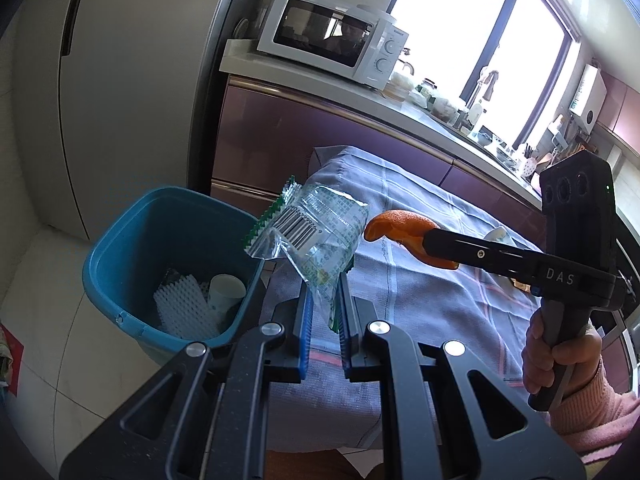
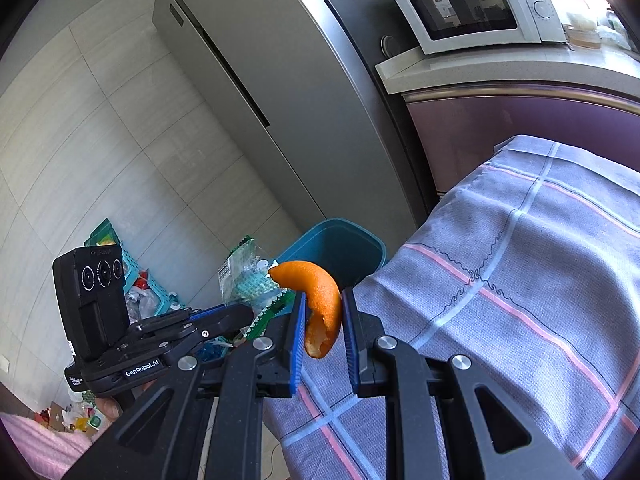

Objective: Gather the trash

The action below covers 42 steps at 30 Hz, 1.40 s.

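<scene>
a clear plastic wrapper (image 1: 316,236) with a barcode and green zigzag edges is pinched by its lower end between the blue pads of the left gripper (image 1: 325,304), whose jaws are drawn narrow around it. the wrapper is held upright, just beside the near rim of the blue bin (image 1: 120,248), which is seen on the floor next to the table. inside the bin a white paper cup (image 1: 226,290) and a piece of white foam netting (image 1: 180,308) are seen.

a curled piece of orange peel (image 2: 320,304) is clamped between the pads of the right gripper (image 2: 323,320), its jaws likewise narrow, with the peel's upper end curving out above the fingertips. in the left wrist view the peel is seen close to the right of the wrapper, above the table edge. the right gripper's handle is gripped by a hand (image 1: 560,356) in a pink sleeve.

the table is covered by a grey-blue checked cloth (image 2: 520,280). behind it a microwave (image 1: 332,36) is set on a counter, beside a tall grey refrigerator (image 2: 248,80).
</scene>
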Available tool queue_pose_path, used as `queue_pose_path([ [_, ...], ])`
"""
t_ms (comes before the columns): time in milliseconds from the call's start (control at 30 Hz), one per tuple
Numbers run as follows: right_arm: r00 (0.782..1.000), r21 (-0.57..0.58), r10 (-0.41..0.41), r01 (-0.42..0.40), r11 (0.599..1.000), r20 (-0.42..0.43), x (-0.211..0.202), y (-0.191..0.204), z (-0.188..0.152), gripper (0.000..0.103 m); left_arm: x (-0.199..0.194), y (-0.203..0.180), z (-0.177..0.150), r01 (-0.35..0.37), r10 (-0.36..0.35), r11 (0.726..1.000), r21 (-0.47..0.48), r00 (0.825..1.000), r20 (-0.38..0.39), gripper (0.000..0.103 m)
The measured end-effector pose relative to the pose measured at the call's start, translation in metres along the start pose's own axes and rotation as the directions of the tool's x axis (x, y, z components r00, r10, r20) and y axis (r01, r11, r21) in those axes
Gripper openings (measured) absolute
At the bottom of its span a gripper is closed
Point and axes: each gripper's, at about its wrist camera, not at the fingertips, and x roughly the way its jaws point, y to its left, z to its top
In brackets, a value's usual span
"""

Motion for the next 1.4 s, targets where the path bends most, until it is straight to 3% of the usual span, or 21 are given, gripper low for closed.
queue_pose_path([
  [1400, 0.999, -0.026, 0.022, -0.023, 0.999, -0.047, 0.039, 0.011, 0.011, 0.016, -0.001, 0.029, 0.013, -0.092, 0.092, 0.995, -0.025, 0.996, 0.017, 0.012],
])
